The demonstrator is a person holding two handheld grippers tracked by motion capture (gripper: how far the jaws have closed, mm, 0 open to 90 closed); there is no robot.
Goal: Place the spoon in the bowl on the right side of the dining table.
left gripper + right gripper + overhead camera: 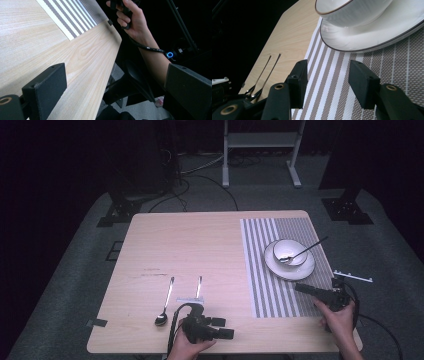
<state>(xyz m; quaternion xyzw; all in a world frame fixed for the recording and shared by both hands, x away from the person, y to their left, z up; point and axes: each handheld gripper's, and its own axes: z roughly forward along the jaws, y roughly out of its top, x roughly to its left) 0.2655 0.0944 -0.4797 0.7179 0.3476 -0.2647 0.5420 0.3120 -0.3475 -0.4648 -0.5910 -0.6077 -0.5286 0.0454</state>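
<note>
Since the right gripper sits closest to the crockery, the coming move looks like its job.
bowl (290, 251): on plate (305, 269), far-R of striped mat (260, 270).
spoon in bowl (306, 250): long axis runs 8 to 2 o'clock, handle at 2.
right gripper (304, 288): bowl at approx 11 o'clock from it, near; jaws half apart, nothing btwn.
left gripper (226, 328): bowl at approx 1 o'clock, well apart; jaws wide, empty.
two spoons (165, 308): 9 o'clock of mat.

- Ahead of the right tool (302, 288), the plate (291, 268) with its bowl (290, 251) blocks the way; only striped placemat (265, 285) lies between
- A spoon (303, 251) juts from the bowl, beyond that tool
- Just ahead of the left tool (226, 328), bare table (200, 240) runs free
- Two spoons (165, 305) lie beside the left tool, with a gap between them
</note>
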